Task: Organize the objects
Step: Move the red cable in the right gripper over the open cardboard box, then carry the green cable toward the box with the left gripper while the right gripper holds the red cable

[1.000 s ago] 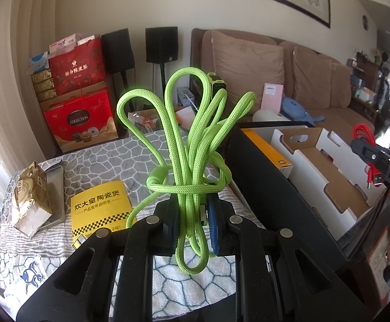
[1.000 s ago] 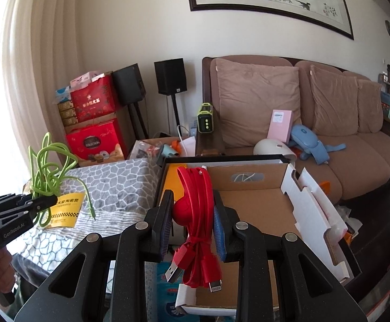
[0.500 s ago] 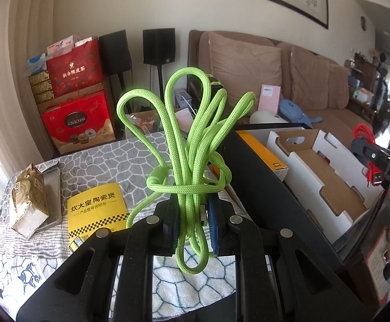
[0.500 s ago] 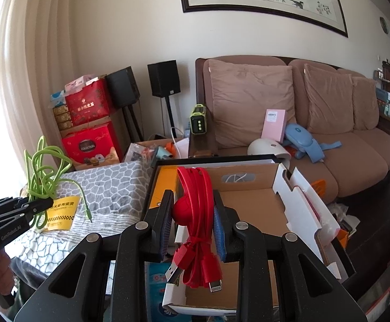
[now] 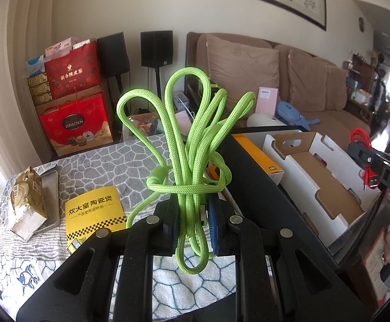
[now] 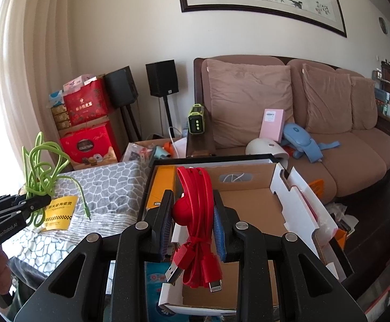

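Left wrist: left tool (image 5: 192,220) clamped on green cable (image 5: 186,145), raised above tabletop (image 5: 130,161) near black bin's rim (image 5: 264,185). Right tool (image 6: 193,222) pinching red cable (image 6: 197,204) over open cardboard box (image 6: 251,204).

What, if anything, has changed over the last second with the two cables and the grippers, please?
Nothing was taken hold of or let go. The left gripper stays shut on the green cable, the right gripper on the red cable, above the cardboard box. Only the right view shifted slightly.
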